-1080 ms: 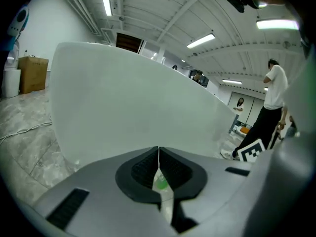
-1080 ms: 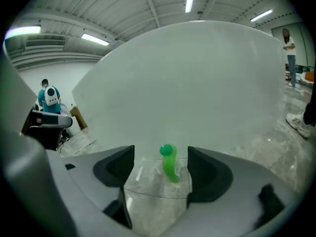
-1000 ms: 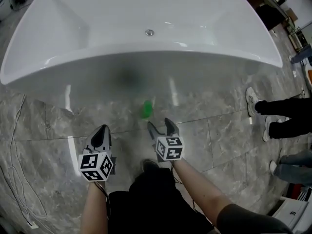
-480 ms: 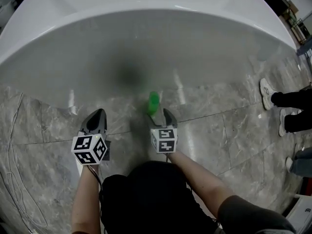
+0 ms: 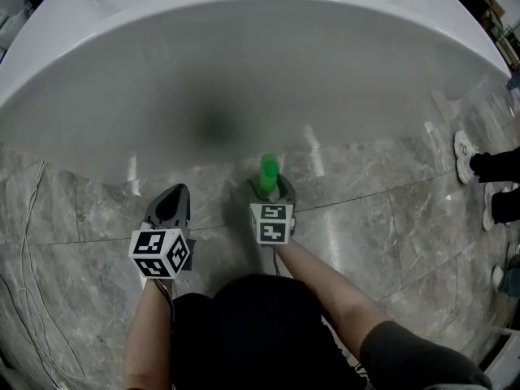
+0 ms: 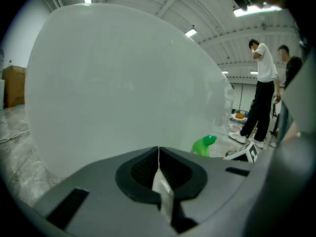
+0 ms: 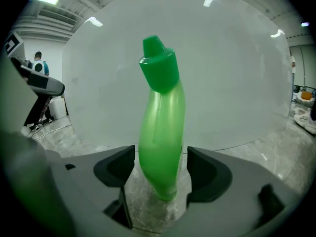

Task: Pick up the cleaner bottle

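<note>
The green cleaner bottle (image 5: pixel 267 173) stands upright on the grey marble floor, close to the outer wall of the white bathtub (image 5: pixel 244 71). My right gripper (image 5: pixel 270 188) is open, one jaw on each side of the bottle's lower body. In the right gripper view the bottle (image 7: pixel 160 132) fills the space between the jaws of my right gripper (image 7: pixel 160 158), with a thin gap on each side. My left gripper (image 5: pixel 172 198) hovers to the left, shut and holding nothing. In the left gripper view, my left gripper (image 6: pixel 158 153) has its jaws together, and the bottle's cap (image 6: pixel 203 145) shows beyond them.
The tub's curved side (image 7: pixel 232 78) rises right behind the bottle. A thin cable (image 5: pixel 31 218) trails over the floor at the left. A person's white shoe (image 5: pixel 466 149) is at the right edge, and two people (image 6: pixel 261 83) stand beyond the tub's end.
My right gripper has moved forward until its jaws stand around the bottle. The view has come closer to the tub. My left gripper stayed shut at the left.
</note>
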### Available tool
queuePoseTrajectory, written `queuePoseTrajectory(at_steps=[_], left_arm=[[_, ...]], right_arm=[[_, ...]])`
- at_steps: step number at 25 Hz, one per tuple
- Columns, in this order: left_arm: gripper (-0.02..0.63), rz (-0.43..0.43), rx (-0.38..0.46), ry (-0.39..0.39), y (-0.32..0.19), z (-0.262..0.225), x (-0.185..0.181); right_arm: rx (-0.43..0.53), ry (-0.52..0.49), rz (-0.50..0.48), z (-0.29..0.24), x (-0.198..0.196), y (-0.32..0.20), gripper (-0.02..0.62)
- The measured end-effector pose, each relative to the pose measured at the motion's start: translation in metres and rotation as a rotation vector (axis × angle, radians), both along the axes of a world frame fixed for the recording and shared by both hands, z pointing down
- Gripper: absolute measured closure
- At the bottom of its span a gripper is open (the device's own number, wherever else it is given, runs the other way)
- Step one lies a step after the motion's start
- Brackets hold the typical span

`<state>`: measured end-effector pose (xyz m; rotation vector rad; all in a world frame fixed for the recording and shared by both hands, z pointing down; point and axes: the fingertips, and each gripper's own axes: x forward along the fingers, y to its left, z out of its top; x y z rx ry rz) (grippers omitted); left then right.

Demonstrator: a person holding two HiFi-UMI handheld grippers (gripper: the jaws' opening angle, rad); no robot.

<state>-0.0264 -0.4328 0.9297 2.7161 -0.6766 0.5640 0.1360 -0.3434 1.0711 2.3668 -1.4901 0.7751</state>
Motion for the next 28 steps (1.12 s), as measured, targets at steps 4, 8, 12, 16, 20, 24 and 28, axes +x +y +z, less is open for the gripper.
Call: queuePoseTrajectory(at_steps=[4, 8, 12, 16, 20, 24, 28], left_arm=[[0.591, 0.005, -0.005, -0.008, 0.001, 0.009, 0.006], [0.591, 0.002, -0.009, -0.008, 0.002, 0.011, 0.011], [0.59, 0.016, -0.009, 0.023, 0.004, 0.009, 0.016], [0.591, 0.012, -0.006, 0.019, 0.003, 0.012, 0.013], [0.591, -0.004, -0.01, 0.013, 0.008, 0.014, 0.01], [0.591, 0.004, -0.001, 0.009, 0.01, 0.016, 0.011], [0.591, -0.001, -0.006, -0.014, 0.012, 0.023, 0.01]], right_arm=[[0.0, -0.008, 0.024, 0.005, 0.013, -0.01, 0.282], [-0.014, -0.013, 0.005, 0.015, 0.014, -0.019, 0.282], [0.033, 0.031, 0.001, 0.006, 0.017, -0.025, 0.284], [0.022, 0.062, -0.012, 0.007, 0.02, -0.03, 0.284], [-0.033, 0.088, 0.009, 0.02, 0.032, -0.021, 0.332], [0.017, 0.065, -0.025, 0.02, 0.046, -0.026, 0.377], [0.042, -0.014, -0.068, 0.022, 0.056, -0.031, 0.385]])
